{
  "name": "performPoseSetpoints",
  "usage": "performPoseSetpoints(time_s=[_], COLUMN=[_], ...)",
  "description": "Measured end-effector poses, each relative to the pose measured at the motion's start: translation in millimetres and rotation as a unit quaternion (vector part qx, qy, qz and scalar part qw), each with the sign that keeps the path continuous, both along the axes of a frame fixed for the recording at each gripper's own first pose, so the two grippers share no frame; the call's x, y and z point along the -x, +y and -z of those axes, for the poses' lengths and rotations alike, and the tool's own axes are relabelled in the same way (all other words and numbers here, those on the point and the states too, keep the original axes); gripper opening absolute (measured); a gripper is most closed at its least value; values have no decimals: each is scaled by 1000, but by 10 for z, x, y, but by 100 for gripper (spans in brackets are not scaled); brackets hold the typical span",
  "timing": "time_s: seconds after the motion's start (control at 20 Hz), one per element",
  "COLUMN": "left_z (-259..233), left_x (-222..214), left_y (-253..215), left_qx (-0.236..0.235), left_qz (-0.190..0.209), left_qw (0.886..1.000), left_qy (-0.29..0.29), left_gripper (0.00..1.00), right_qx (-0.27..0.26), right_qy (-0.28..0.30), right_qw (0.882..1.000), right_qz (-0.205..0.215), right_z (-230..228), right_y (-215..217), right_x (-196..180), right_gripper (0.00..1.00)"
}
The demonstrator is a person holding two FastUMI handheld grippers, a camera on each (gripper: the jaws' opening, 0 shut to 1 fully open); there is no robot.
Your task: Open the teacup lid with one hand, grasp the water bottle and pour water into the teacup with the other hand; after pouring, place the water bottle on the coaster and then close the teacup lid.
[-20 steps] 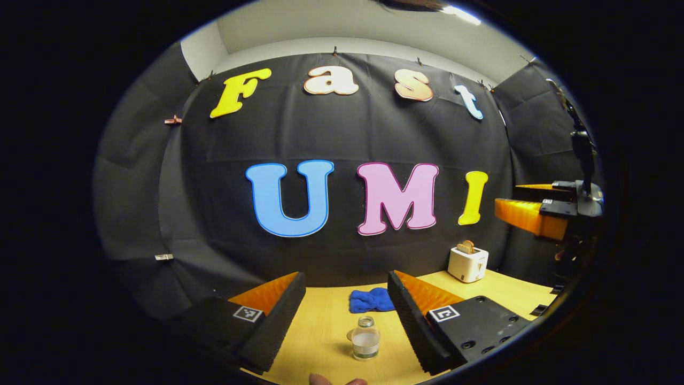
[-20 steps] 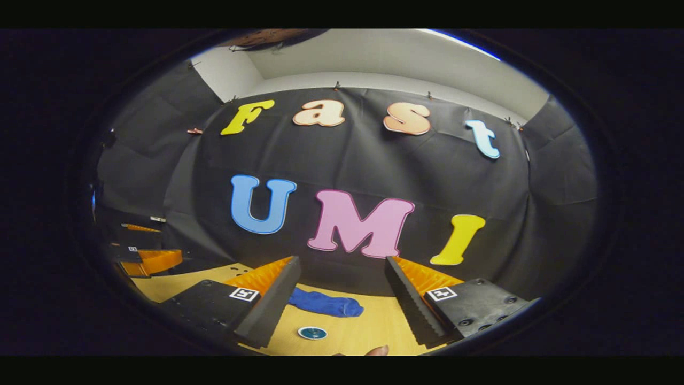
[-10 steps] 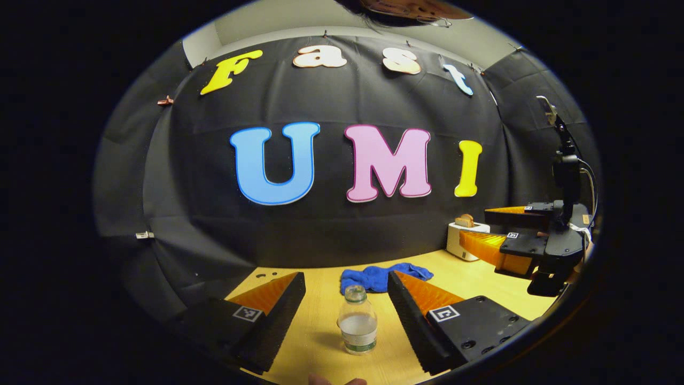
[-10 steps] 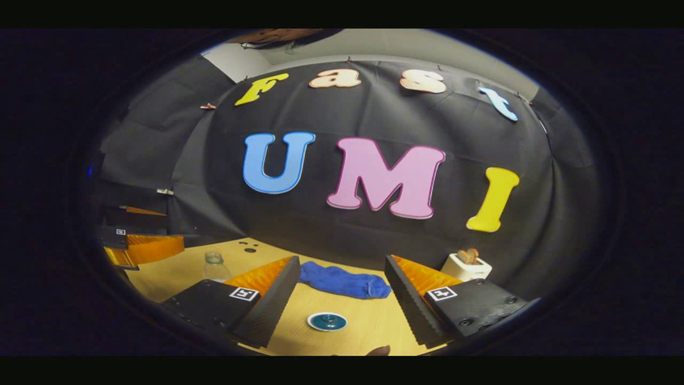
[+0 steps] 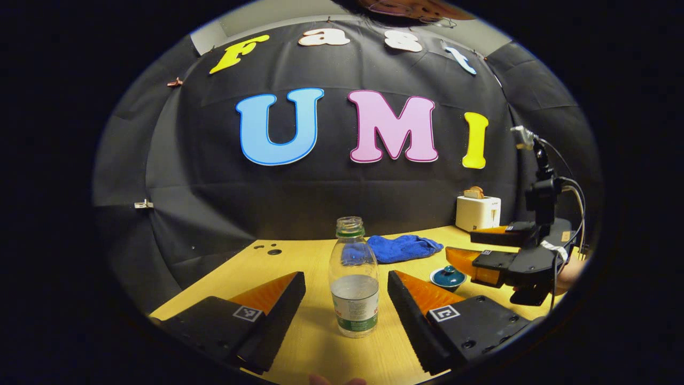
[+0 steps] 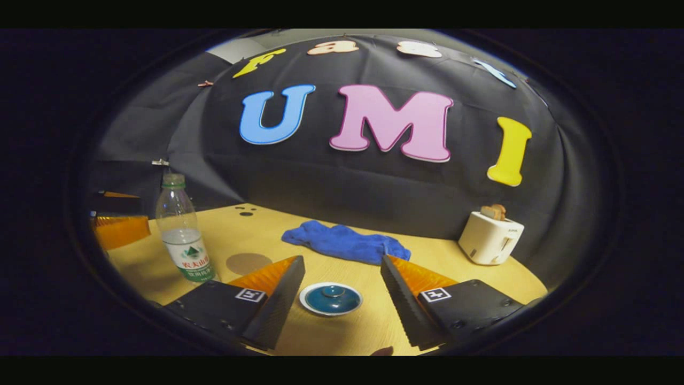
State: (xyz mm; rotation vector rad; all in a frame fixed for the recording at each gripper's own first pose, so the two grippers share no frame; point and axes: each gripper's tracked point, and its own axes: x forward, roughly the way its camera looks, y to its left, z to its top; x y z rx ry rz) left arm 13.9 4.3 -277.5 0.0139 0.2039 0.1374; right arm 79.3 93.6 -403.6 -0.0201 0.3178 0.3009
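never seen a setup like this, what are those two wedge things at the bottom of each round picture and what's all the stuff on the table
The wedges are the jaws of two handheld grabbers; a person holds one in each hand. Each round picture comes from a wide-angle camera riding on one grabber and looking forward between its own jaws.

In the left gripper view, the left gripper is open with a water bottle standing upright between the jaws, not yet squeezed. The bottle is uncapped and partly full. The other grabber shows off to the right.

In the right gripper view, the right gripper is open and aimed at the teacup lid, which is still on the cup.

On the wooden table also lie a round brown coaster, a blue cloth and a white toaster. Nothing is held yet.
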Motion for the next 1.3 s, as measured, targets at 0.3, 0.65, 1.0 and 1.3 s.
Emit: performPoseSetpoints(time_s=[0.3,0.65,1.0,1.3], left_z=[113,219,277,373], left_x=[-21,-22,-28,-140], left_y=[6,38,24,-39], left_qx=[-2,8,5,4], left_qz=[-4,-15,-15,-1], left_qw=[1000,1000,1000,1000], left_qy=[10,18,18,21], left_gripper=[97,97,97,100], right_qx=[12,-7,-23,-31], right_qy=[41,61,58,33], right_qw=[999,998,998,999], right_qz=[-6,-12,-33,-30], right_z=[437,553,530,303], right_y=[5,54,127,55], right_x=[-56,-82,-87,-155], right_gripper=[70,51,36,28])
